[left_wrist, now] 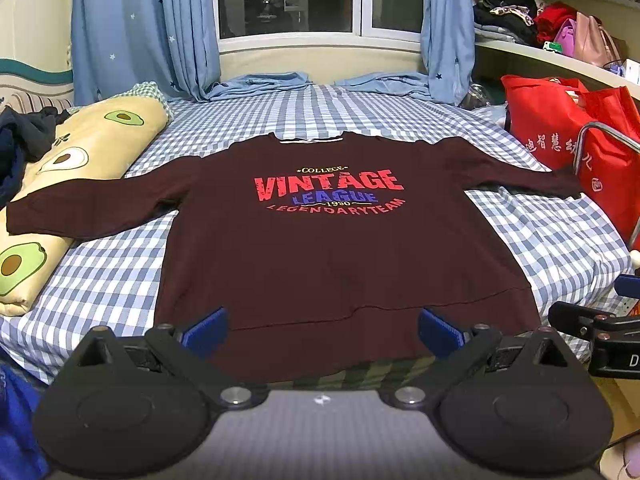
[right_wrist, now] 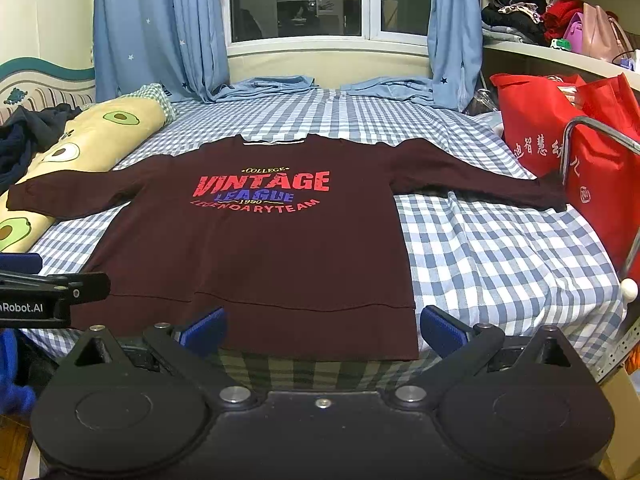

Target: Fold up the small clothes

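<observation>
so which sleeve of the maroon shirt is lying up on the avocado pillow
The left sleeve of the maroon long-sleeved shirt; its cuff rests on the avocado-print pillow. The right sleeve reaches toward the red bags.

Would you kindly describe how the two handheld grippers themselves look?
Both match: the left gripper and right gripper are matte black, with rounded disc-shaped bases, silver pivot bolts, and blue ribbed pads on the fingers. White lettering marks the left one's side.

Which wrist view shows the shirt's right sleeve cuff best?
The right wrist view: the shirt's right sleeve cuff lies unobstructed on the checked bedsheet beside the red bag. The left wrist view shows it too, but farther toward the edge.
</observation>
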{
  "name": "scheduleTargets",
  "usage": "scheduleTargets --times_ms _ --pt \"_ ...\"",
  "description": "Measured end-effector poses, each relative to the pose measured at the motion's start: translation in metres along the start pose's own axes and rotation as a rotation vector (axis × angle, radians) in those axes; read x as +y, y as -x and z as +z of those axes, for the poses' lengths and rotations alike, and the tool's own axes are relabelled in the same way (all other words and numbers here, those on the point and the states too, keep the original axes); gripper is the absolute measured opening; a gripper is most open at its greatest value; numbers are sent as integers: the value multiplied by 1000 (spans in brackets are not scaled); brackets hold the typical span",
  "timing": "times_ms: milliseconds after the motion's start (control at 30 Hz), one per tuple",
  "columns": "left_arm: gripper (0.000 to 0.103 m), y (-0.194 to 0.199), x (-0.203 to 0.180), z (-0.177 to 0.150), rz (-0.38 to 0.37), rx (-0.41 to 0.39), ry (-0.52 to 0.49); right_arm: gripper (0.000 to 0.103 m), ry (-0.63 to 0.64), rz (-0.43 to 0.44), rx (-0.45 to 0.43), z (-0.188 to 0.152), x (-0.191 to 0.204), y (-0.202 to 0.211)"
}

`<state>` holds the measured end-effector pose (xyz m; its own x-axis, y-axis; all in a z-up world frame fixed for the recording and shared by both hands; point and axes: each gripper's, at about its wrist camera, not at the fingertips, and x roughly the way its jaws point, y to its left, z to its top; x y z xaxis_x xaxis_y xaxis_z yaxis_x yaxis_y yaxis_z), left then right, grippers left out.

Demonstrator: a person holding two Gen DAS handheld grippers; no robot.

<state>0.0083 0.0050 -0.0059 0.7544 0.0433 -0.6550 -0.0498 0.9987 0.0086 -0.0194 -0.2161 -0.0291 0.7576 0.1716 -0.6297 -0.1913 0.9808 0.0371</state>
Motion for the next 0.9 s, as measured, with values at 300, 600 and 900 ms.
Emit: scheduleTargets --times_ms 300,600,900 --pt "102 -2 1 0 2 3 1 102 -2 0 2 1 0 -2" --pt "102 -7 1 0 15 2 -10 103 -14 -22 -15 8 -7 -7" --pt "102 -11 2 3 20 0 -9 102 -20 -38 -18 13 -12 -11"
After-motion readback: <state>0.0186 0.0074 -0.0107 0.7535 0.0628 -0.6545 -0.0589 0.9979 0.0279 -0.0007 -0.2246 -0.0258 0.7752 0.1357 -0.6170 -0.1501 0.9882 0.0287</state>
